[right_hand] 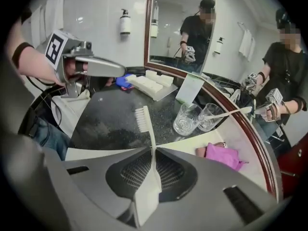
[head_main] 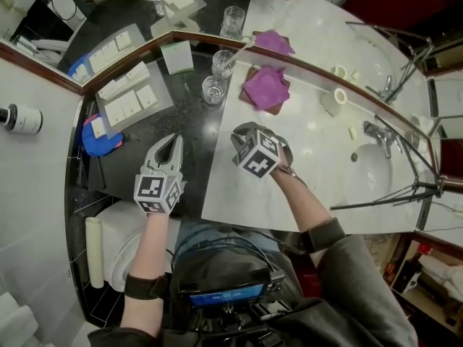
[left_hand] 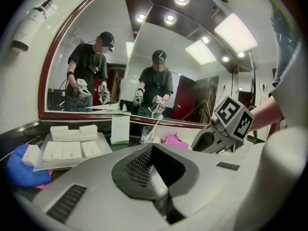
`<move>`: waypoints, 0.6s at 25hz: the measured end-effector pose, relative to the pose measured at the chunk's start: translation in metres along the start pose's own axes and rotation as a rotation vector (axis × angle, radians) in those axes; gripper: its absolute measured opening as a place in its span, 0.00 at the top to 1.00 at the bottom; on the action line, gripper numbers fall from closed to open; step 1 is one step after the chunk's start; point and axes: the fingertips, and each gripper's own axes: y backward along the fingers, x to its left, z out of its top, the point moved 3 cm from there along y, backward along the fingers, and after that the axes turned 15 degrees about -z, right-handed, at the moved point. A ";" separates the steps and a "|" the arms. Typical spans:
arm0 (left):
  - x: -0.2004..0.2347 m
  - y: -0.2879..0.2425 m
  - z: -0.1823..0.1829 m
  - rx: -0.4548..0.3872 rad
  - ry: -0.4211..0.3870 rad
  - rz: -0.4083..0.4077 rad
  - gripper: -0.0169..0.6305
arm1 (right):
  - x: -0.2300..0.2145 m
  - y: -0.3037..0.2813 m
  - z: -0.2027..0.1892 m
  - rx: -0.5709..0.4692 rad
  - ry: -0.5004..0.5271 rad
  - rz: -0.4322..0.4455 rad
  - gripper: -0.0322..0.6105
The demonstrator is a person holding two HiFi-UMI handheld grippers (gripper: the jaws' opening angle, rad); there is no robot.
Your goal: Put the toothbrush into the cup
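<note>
Clamps the toothbrush (right_hand: 147,129) by its handle in the right gripper (right_hand: 153,150), head jutting past the tips, bristles turned left. Faces a cup (right_hand: 185,119) ahead and right of the tips, apart from the toothbrush, then a second cup (right_hand: 210,115) with a spare brush (right_hand: 236,112) in it. Holds the left gripper (left_hand: 153,150) fully closed and empty, off to the left.
</note>
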 end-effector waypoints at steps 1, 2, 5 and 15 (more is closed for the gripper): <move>0.001 0.002 -0.001 0.001 0.002 0.002 0.97 | 0.007 -0.007 -0.004 0.022 0.015 0.005 0.88; 0.002 0.004 -0.002 0.001 0.003 0.003 0.97 | 0.013 -0.013 -0.006 0.038 0.024 0.010 0.88; 0.007 0.011 -0.005 0.001 0.009 0.009 0.97 | 0.028 -0.030 -0.004 0.065 0.035 0.026 0.88; 0.027 0.037 -0.022 0.033 0.019 0.023 0.97 | 0.055 -0.085 0.004 0.130 0.090 0.025 0.88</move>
